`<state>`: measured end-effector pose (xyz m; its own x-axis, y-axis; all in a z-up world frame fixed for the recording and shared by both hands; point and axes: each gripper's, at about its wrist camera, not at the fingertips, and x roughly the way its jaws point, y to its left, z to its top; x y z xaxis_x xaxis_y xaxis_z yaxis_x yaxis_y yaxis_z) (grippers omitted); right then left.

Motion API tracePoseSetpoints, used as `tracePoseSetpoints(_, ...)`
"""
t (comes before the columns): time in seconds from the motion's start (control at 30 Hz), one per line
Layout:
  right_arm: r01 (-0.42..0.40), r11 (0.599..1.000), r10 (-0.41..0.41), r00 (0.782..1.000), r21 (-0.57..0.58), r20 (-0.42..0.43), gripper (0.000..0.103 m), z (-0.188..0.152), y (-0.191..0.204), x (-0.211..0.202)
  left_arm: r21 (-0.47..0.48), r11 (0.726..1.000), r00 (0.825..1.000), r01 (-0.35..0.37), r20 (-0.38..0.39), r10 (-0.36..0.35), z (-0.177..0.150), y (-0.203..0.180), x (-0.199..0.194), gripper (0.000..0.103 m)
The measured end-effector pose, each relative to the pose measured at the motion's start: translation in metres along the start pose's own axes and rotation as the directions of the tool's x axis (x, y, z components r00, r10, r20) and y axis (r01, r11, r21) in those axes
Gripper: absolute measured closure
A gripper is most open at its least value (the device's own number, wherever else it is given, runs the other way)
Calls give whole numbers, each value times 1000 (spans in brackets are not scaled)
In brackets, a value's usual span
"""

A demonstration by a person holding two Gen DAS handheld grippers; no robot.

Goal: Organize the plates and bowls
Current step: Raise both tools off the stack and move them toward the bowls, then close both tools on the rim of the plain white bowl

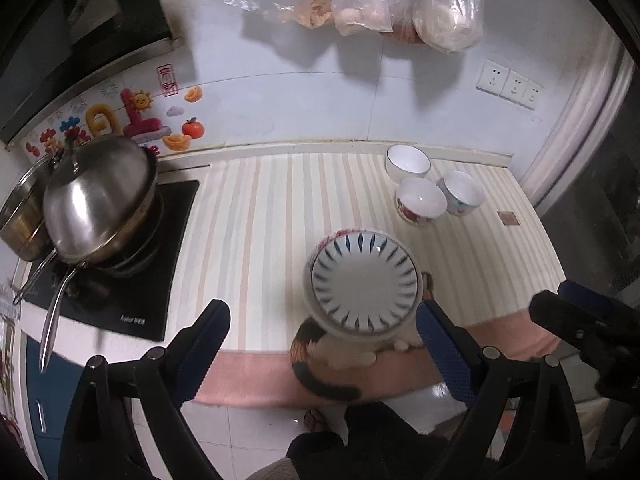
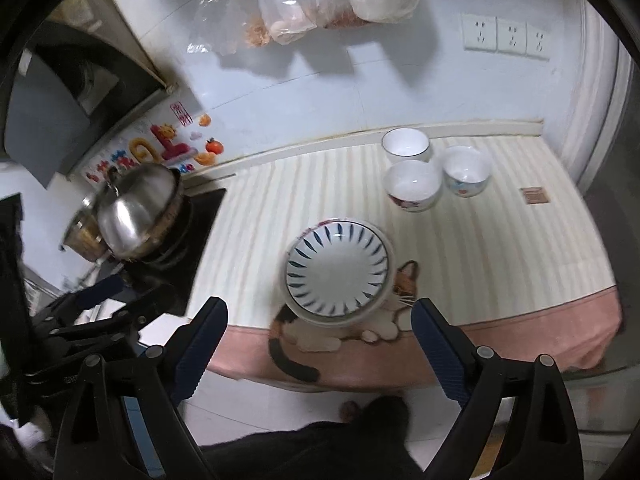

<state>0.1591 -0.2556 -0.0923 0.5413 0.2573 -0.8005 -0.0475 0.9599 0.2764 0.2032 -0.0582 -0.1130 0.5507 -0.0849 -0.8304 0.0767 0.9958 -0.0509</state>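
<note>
A stack of plates (image 1: 365, 280) (image 2: 337, 270) stands near the front edge of the striped counter mat; the top one is white with blue radial streaks. Three white bowls sit at the back right: a plain one (image 1: 408, 162) (image 2: 405, 144), a red-patterned one (image 1: 421, 200) (image 2: 414, 184) and a smaller one (image 1: 462, 192) (image 2: 466, 170). My left gripper (image 1: 326, 348) hangs open above and in front of the stack, nothing between its fingers. My right gripper (image 2: 320, 346) is also open and empty, beside the left one (image 2: 116, 300).
A steel-lidded wok (image 1: 100, 200) and a pot (image 1: 20, 216) stand on the black hob (image 1: 132, 296) at the left. The mat (image 1: 260, 240) has a cat picture and a pink front border. Plastic bags (image 1: 360, 4) and sockets (image 1: 510, 84) are on the wall. A person's dark clothing (image 2: 320, 448) shows below.
</note>
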Motion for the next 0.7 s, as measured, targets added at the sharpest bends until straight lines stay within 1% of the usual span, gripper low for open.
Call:
tracePoseSetpoints(0.07, -35, 999, 35, 999, 28, 2, 8, 11, -16, 12, 6, 1000, 1000, -1, -2, 1, 16, -5, 19, 8)
tracePoseSetpoints(0.13, -46, 997, 46, 999, 63, 2, 8, 24, -40, 27, 13, 1000, 1000, -5, -8, 6, 34, -14, 43, 8)
tracePoseSetpoints(0.27, -63, 988, 66, 998, 139, -18, 8, 57, -93, 65, 22, 1000, 998, 13, -59, -11, 74, -37, 101, 8)
tracePoseSetpoints(0.3, -57, 986, 62, 998, 159, -27, 8, 68, -110, 79, 20, 1000, 997, 22, -81, -20, 85, -43, 119, 8)
tracePoseSetpoints(0.37, -43, 984, 51, 998, 171, -44, 8, 85, -134, 101, 2, 998, 989, 59, -133, -58, 106, -55, 157, 8)
tracePoseSetpoints(0.43, -16, 982, 32, 996, 186, -79, 8, 106, -163, 136, -26, 995, 978, 93, -187, -96, 124, -65, 198, 14)
tracePoseSetpoints(0.47, -12, 981, 32, 995, 195, -95, 10, 112, -174, 149, -37, 995, 973, 96, -208, -101, 131, -70, 214, 24)
tracePoseSetpoints(0.5, -7, 977, 33, 993, 213, -117, 13, 120, -188, 166, -45, 993, 966, 106, -233, -114, 138, -76, 232, 30)
tracePoseSetpoints(0.57, -22, 968, 61, 987, 248, -150, 21, 135, -215, 201, -50, 993, 952, 106, -284, -116, 148, -89, 267, 39)
tracePoseSetpoints(0.6, -14, 964, 61, 983, 264, -171, 28, 142, -228, 221, -55, 991, 942, 121, -309, -132, 152, -95, 284, 40)
tracePoseSetpoints(0.63, -14, 962, 67, 981, 272, -185, 32, 147, -237, 236, -56, 991, 933, 122, -334, -134, 156, -101, 301, 41)
tracePoseSetpoints(0.67, -16, 960, 74, 978, 279, -197, 34, 151, -246, 251, -53, 991, 926, 125, -353, -135, 158, -106, 314, 41)
tracePoseSetpoints(0.7, -21, 957, 86, 973, 291, -213, 38, 156, -255, 269, -45, 990, 915, 132, -380, -139, 160, -112, 330, 45)
